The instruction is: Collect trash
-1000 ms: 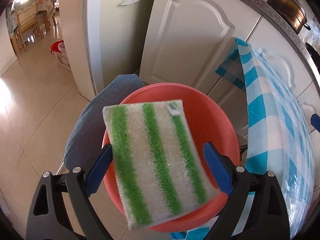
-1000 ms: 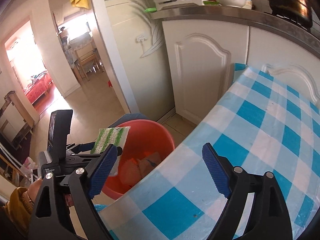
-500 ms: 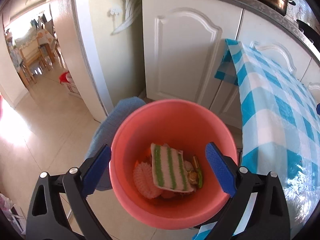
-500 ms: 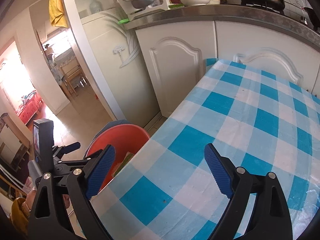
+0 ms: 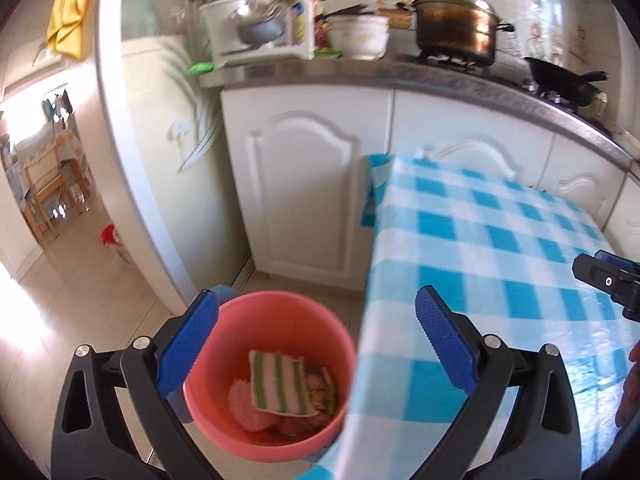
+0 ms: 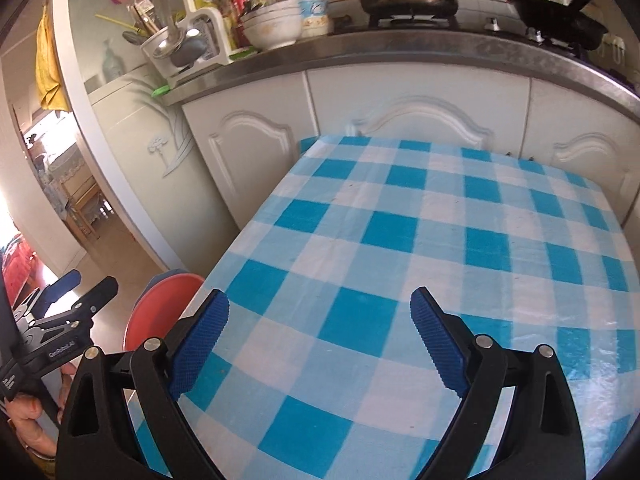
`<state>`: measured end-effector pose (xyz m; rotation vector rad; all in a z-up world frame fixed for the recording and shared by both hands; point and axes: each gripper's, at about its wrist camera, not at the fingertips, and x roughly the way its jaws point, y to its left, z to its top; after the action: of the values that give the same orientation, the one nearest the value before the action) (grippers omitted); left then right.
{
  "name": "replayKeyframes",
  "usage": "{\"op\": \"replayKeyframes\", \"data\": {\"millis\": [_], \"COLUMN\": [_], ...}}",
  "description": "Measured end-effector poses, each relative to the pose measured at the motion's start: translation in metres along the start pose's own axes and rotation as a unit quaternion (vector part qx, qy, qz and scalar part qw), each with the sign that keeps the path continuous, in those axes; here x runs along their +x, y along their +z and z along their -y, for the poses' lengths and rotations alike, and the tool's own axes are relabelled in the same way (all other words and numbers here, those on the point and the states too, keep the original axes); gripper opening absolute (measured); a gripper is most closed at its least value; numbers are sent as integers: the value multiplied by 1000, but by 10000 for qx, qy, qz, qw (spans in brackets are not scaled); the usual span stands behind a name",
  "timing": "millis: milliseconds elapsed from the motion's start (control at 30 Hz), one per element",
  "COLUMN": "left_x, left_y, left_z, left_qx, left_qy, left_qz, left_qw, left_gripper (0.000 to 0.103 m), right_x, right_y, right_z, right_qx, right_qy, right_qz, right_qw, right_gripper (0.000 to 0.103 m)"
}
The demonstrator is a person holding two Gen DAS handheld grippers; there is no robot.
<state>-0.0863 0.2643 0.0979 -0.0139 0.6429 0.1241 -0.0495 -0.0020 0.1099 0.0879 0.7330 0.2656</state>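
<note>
The striped sponge (image 5: 280, 384), a second ago between the left gripper (image 5: 316, 344) pads, is now lying in the one pink bucket (image 5: 224, 412) beside the table's (image 6: 400, 232) left edge. Its jaws have just been opening wide, gripping nothing. The right gripper (image 6: 320, 344) is hanging wide, carrying nothing, over the checked tablecloth. White cabinets (image 5: 304, 184) are standing behind.

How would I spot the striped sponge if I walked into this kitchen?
Find the table with the blue-and-white checked cloth; on the floor at its left edge stands a salmon-pink bucket. The sponge lies on top of the trash inside, the only flat white pad with green stripes.
</note>
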Motion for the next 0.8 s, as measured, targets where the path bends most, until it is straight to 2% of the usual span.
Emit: {"op": "replayKeyframes", "data": {"millis": [233, 367, 567, 800], "left_x": [-41, -70, -126, -189], "left_y": [31, 52, 76, 94], "left_z": [54, 89, 133, 157], "left_qx": [113, 292, 433, 313], "left_qy": [-463, -643, -865, -1032], "left_qz": [346, 657, 1296, 1993], "left_qw": [9983, 9953, 9868, 9740], "left_gripper": [99, 99, 99, 99], "right_x": [-74, -129, -214, -295], "right_y": [17, 27, 30, 21], "right_z": [32, 45, 49, 46], "right_qx": [169, 228, 183, 167], "right_qy": [-513, -829, -1295, -1654], "right_qz": [712, 1320, 2271, 3121], "right_qw": [9960, 9875, 9650, 9354], "right_gripper": [92, 94, 97, 98]}}
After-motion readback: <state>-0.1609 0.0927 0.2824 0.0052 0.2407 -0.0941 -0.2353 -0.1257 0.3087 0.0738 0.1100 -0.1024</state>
